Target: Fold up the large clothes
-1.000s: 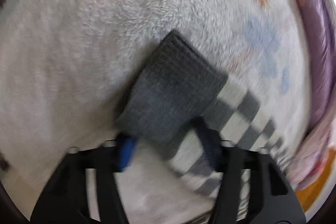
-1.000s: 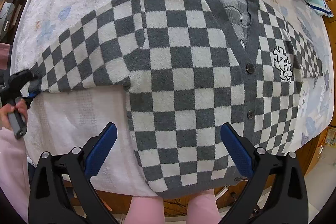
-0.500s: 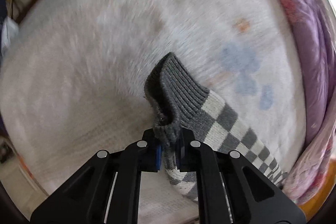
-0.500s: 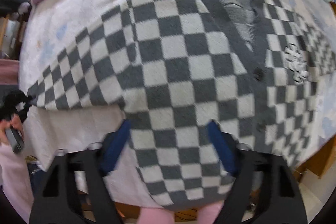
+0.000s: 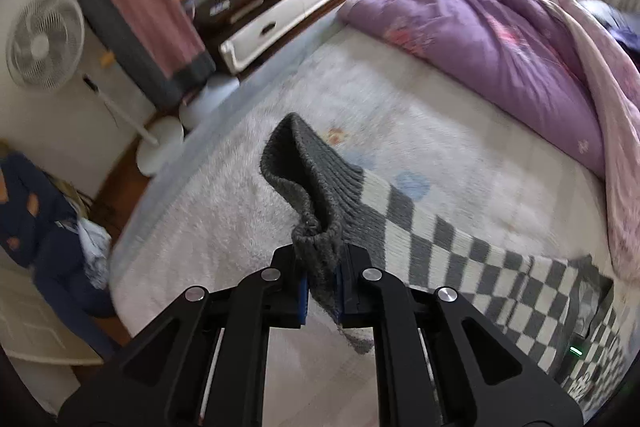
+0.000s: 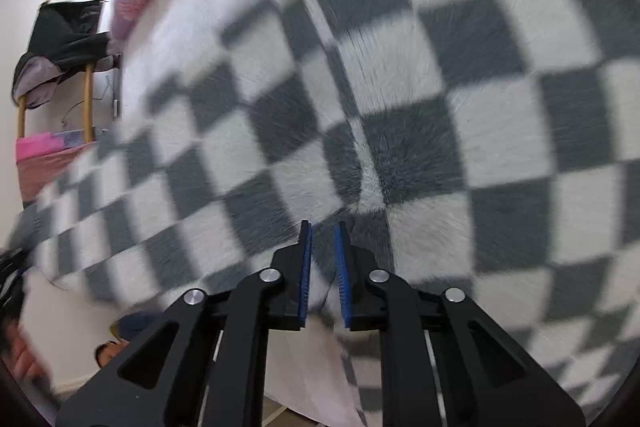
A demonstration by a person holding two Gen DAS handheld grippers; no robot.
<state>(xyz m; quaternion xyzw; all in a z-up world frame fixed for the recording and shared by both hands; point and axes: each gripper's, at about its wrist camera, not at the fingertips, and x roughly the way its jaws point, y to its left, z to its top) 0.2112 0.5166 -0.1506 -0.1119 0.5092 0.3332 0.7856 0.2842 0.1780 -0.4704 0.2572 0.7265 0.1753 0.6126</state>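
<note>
**Cardigan gripped at cuff and body**

The grey cuff is clamped in the left claw above the bed. The right claw is closing, with checkered cardigan fabric pinched between its pads. The cardigan is spread on the bed.

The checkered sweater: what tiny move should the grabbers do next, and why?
Probably carry the grey cuff across onto the sweater's body. The left gripper is shut on that cuff, with the sleeve trailing back over the white blanket. The right gripper's jaws are closing near the underarm, likely marking where the fold goes.
</note>
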